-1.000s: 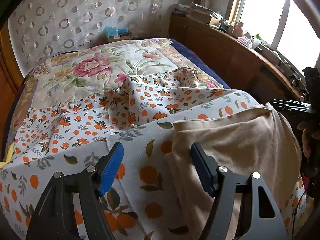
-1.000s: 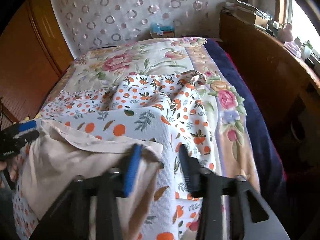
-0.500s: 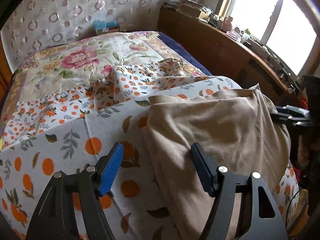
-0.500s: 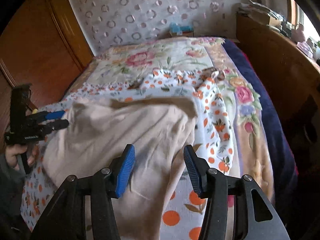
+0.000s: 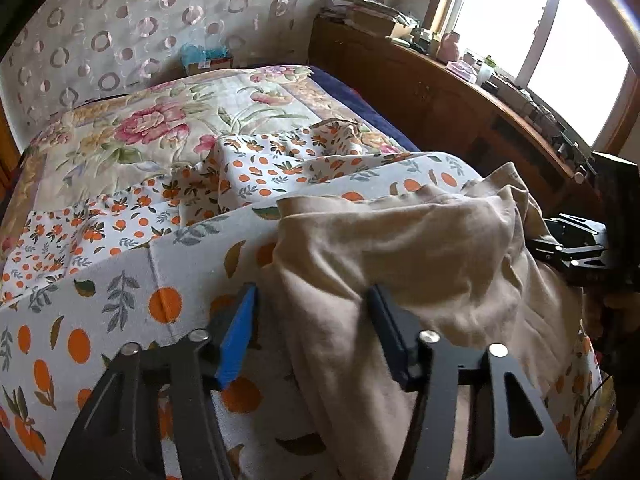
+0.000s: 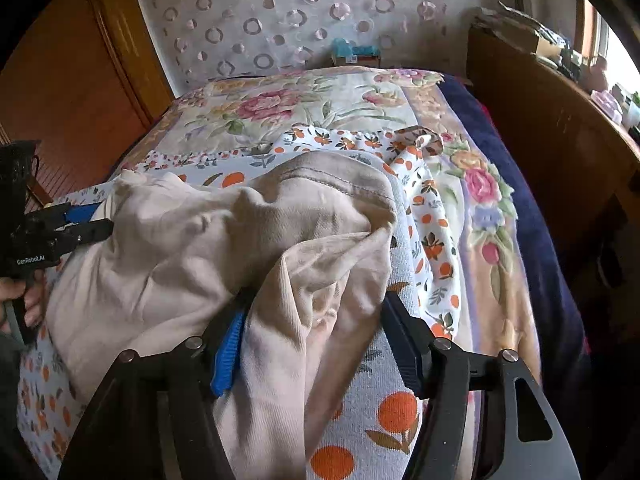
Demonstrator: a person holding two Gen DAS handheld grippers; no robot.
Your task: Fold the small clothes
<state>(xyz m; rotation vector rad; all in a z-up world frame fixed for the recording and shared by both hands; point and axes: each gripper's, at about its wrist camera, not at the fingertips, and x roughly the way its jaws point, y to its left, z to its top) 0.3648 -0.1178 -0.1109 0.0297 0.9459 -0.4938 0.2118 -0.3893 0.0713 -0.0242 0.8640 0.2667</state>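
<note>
A beige garment (image 5: 420, 248) lies rumpled on the orange-print cloth (image 5: 132, 280) at the near end of the bed. My left gripper (image 5: 312, 332) is open, its jaws wide apart over the garment's left edge, with cloth lying between them. My right gripper (image 6: 316, 340) is open too, and a bunched fold of the same beige garment (image 6: 208, 240) rises between its jaws. The right gripper shows at the right in the left wrist view (image 5: 576, 244). The left gripper shows at the left in the right wrist view (image 6: 76, 224), at the garment's far edge.
A small orange-dotted garment (image 5: 272, 160) lies crumpled further up the bed on the floral quilt (image 5: 160, 120). A wooden bench with clutter (image 5: 460, 80) runs along the right under the window. A wooden wardrobe (image 6: 72, 80) stands at the left.
The beige garment has been drawn forward and bunched up; more of it now lies between both pairs of jaws. Both grippers stay open and have moved closer to the cloth.
</note>
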